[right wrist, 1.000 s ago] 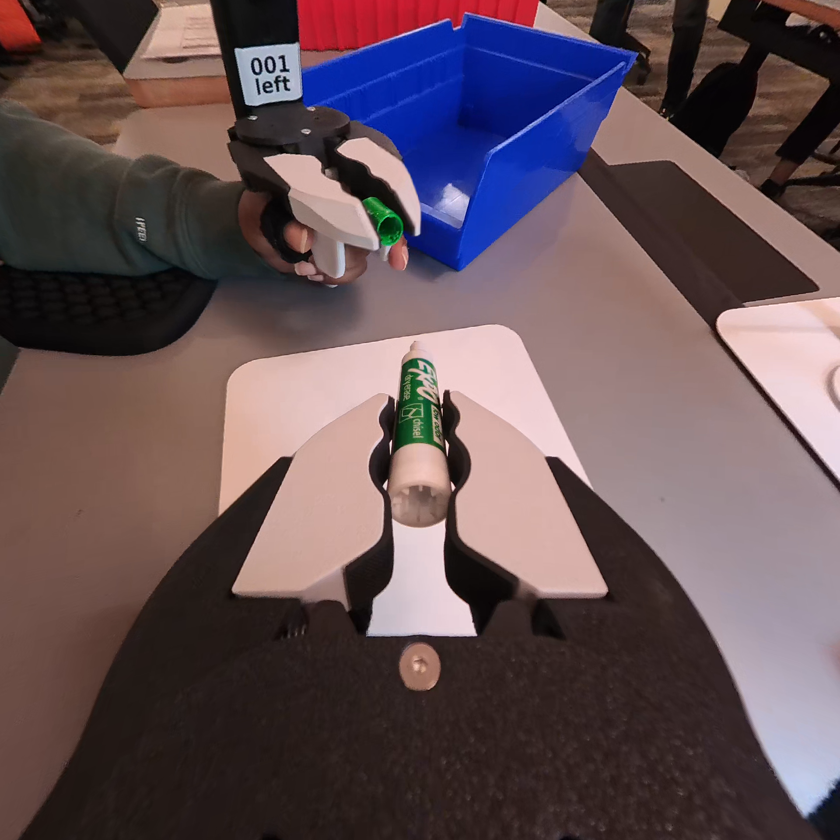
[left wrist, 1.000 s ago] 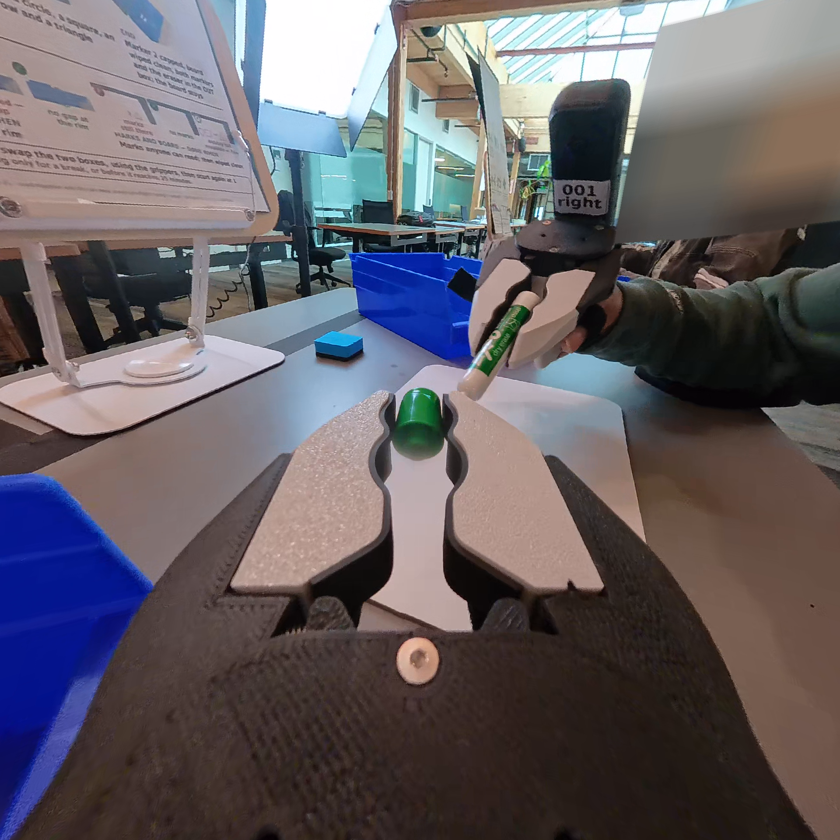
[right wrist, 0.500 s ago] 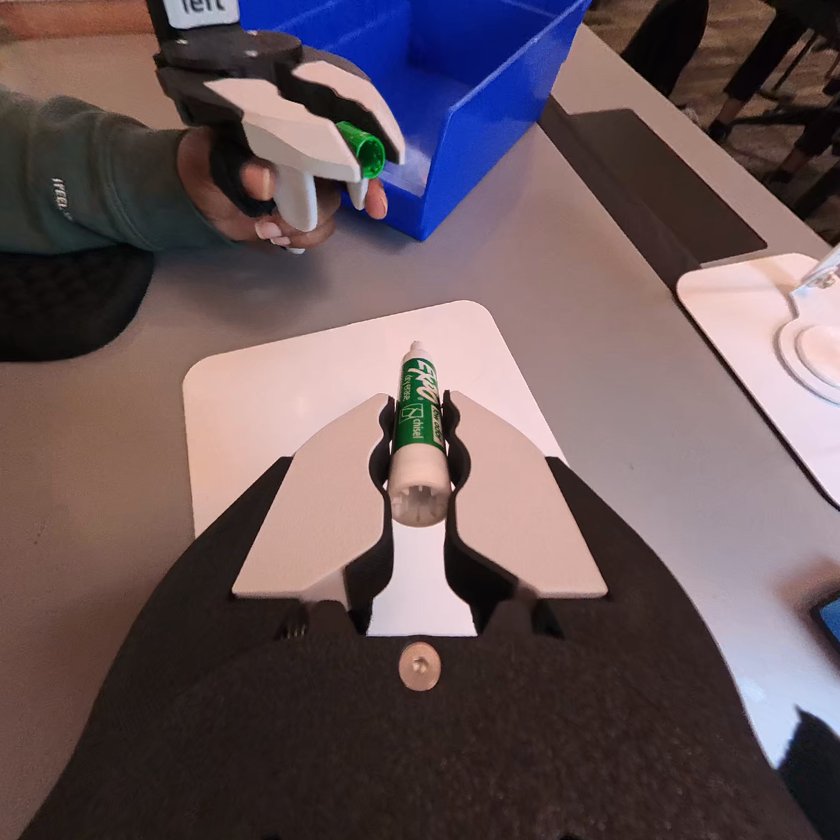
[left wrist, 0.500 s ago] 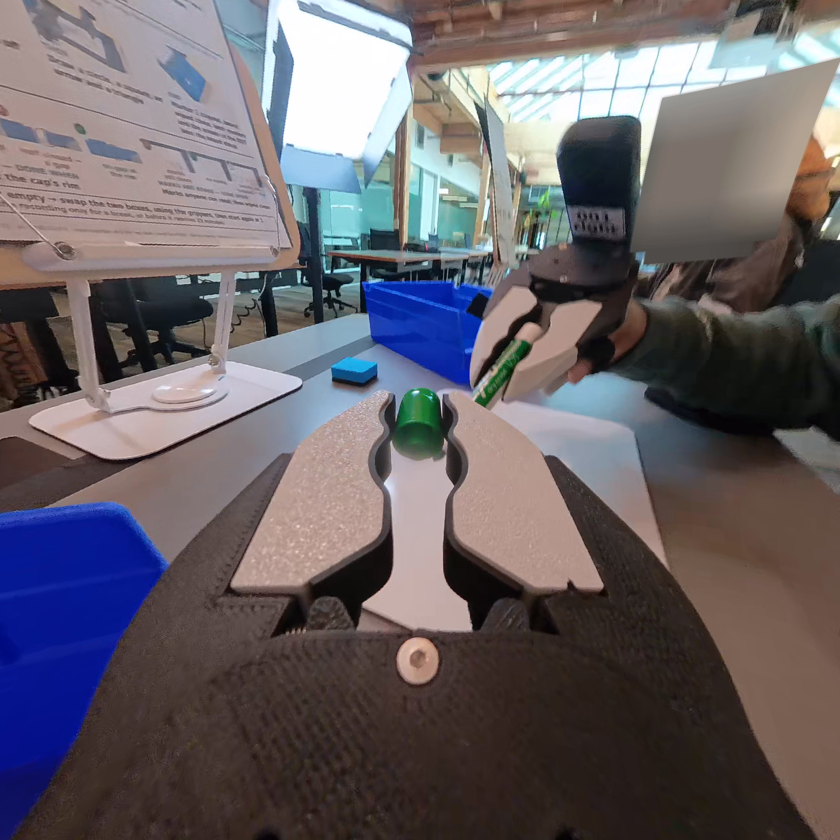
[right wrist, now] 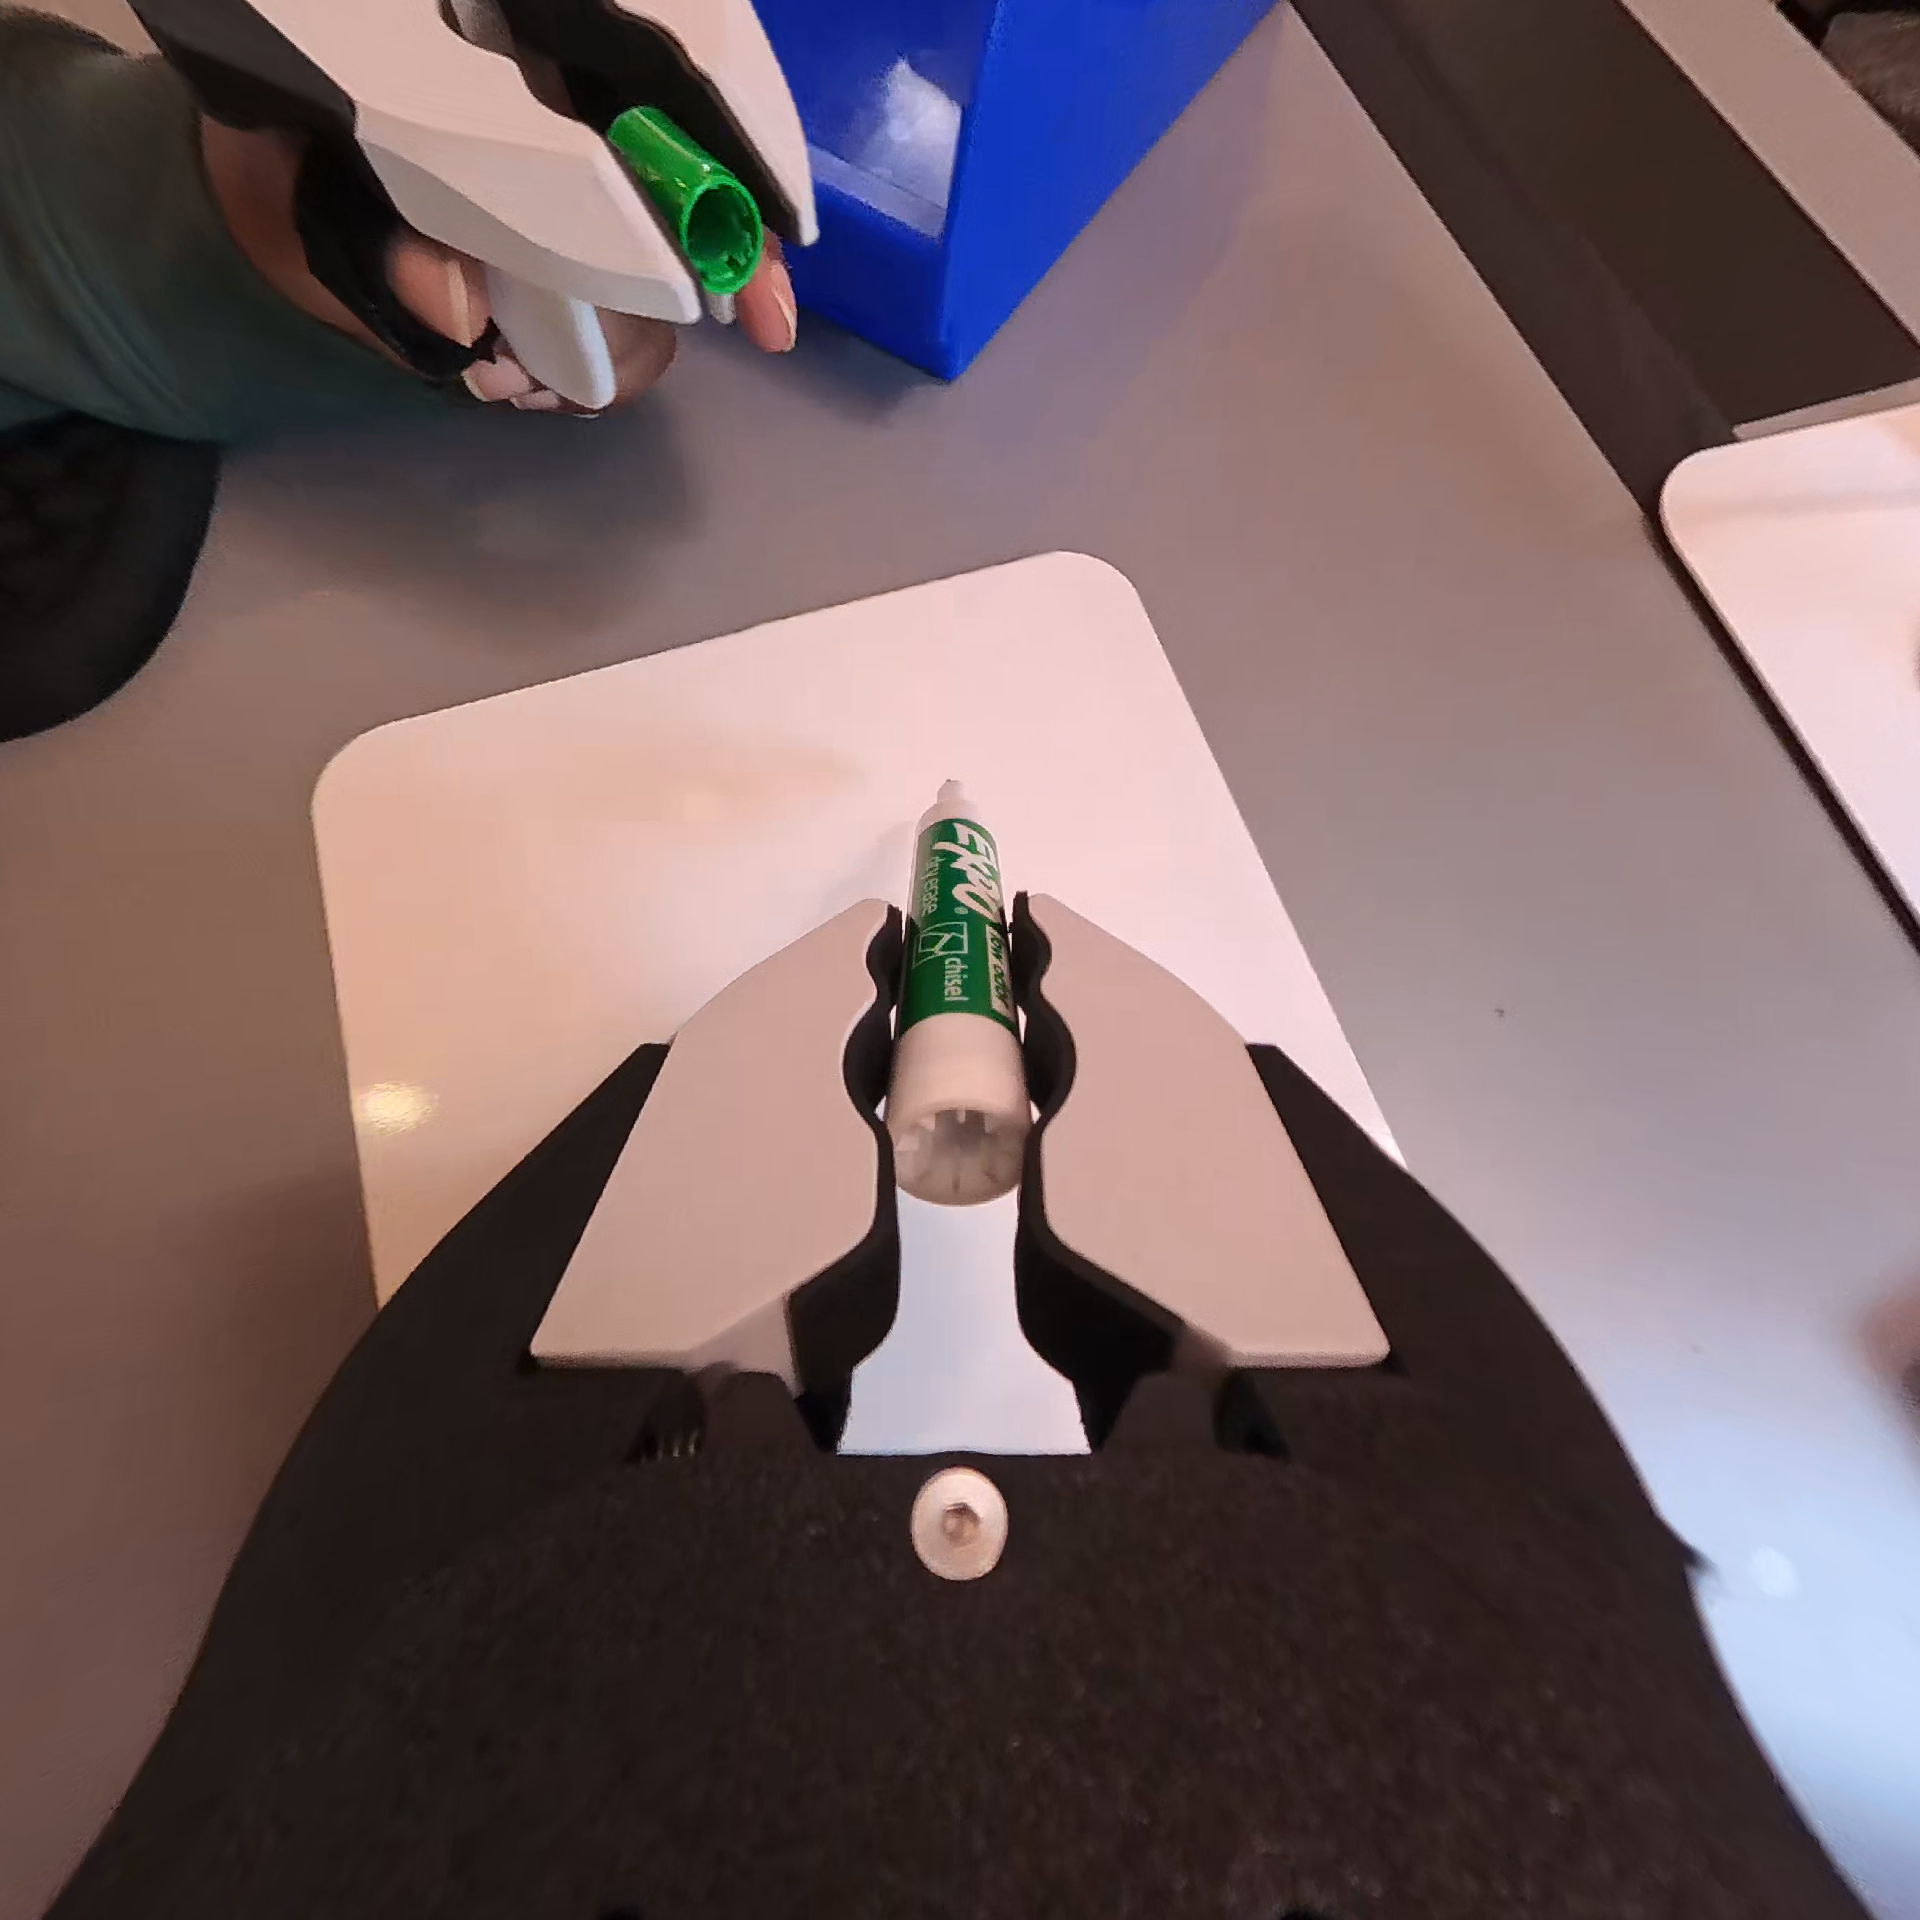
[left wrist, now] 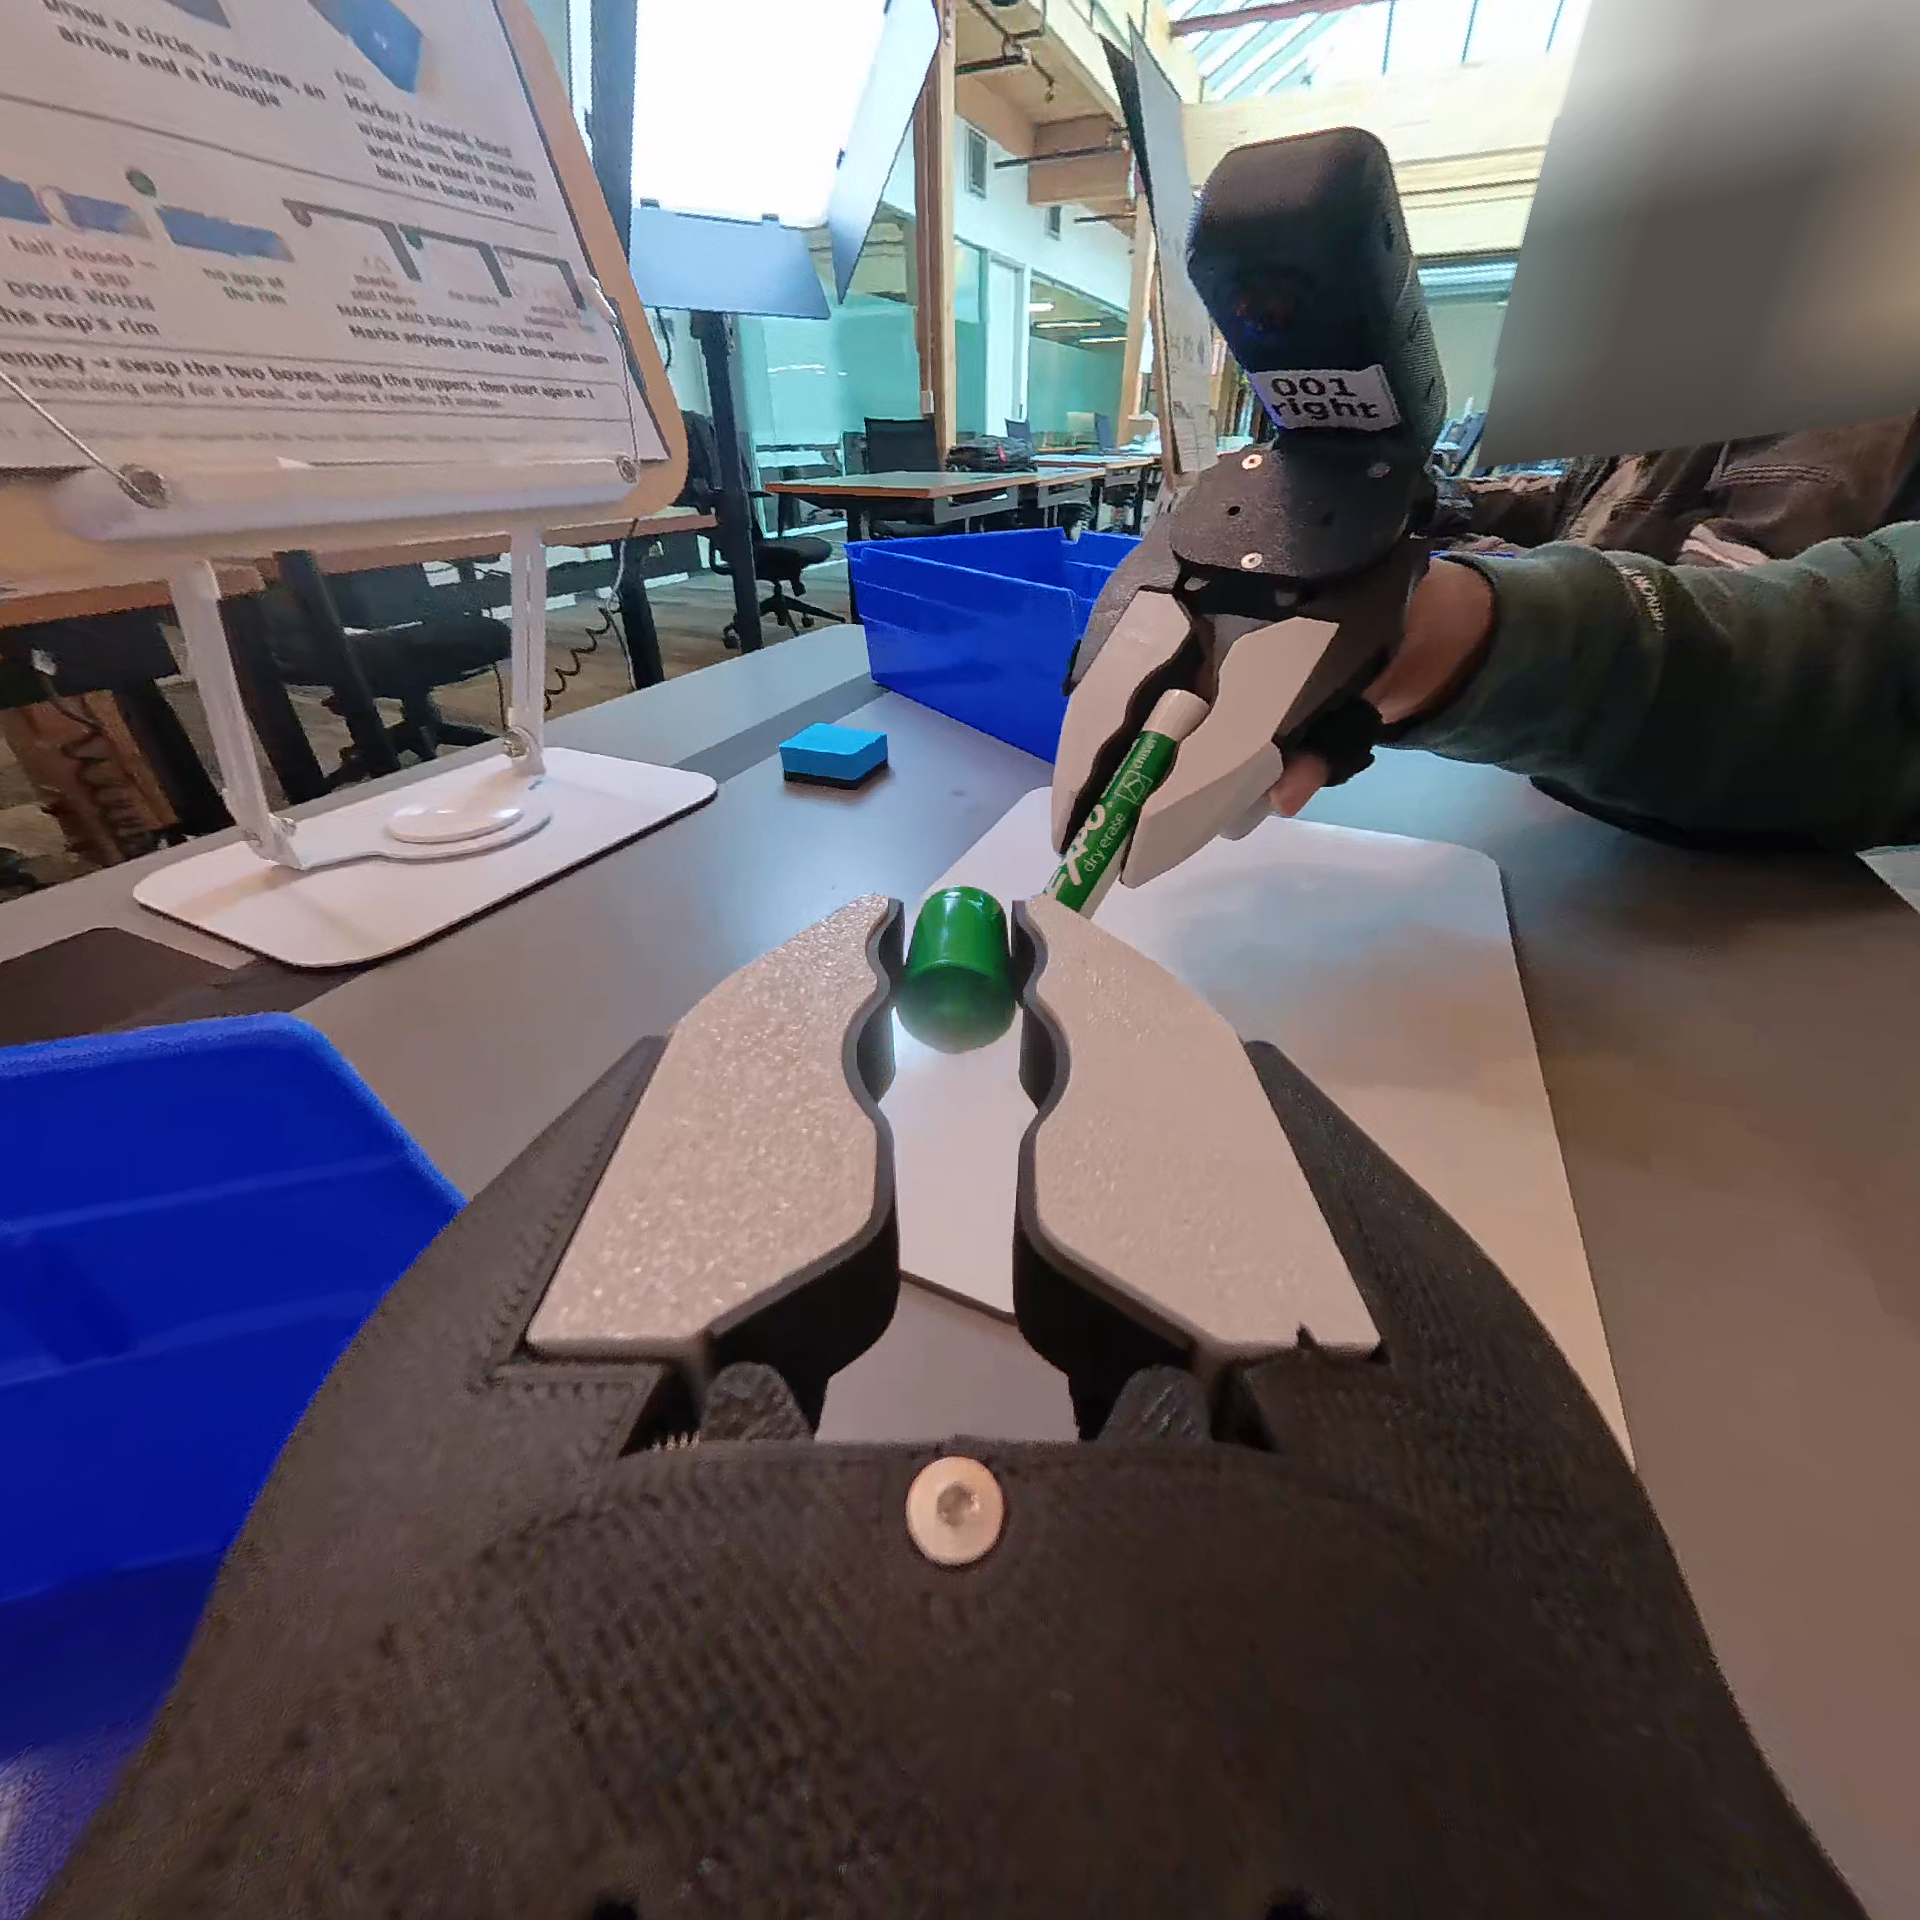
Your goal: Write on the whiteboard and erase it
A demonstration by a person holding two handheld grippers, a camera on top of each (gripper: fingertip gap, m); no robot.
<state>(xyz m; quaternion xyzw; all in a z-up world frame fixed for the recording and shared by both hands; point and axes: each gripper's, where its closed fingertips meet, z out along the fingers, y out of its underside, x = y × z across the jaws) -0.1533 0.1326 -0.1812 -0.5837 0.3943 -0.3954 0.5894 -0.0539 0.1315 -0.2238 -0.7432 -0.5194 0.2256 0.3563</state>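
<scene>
A small white whiteboard point(right wrist: 644, 852) lies flat on the grey table; it also shows in the left wrist view point(left wrist: 1330, 977). My right gripper point(right wrist: 954, 914) is shut on an uncapped green marker point(right wrist: 956, 966), tip pointing down close over the board's middle. The left wrist view shows that gripper point(left wrist: 1117, 862) and the marker point(left wrist: 1101, 831) beyond mine. My left gripper point(left wrist: 956, 920) is shut on the green marker cap point(left wrist: 956, 982), held over the board's near end. In the right wrist view the left gripper point(right wrist: 727, 229) holds the cap point(right wrist: 691, 203) above the table, beyond the board.
A blue eraser point(left wrist: 833, 753) lies on the table behind the board. A blue bin point(left wrist: 977, 634) stands at the back, another blue bin point(left wrist: 156, 1299) at my near left. A white stand point(left wrist: 416, 842) carries an instruction sheet on the left. The gap from one gripper's tips to the other's is roughly 12 cm.
The right gripper has lowered the marker and moved it nearer the board's middle. The left gripper with the cap has come closer to the right one.
</scene>
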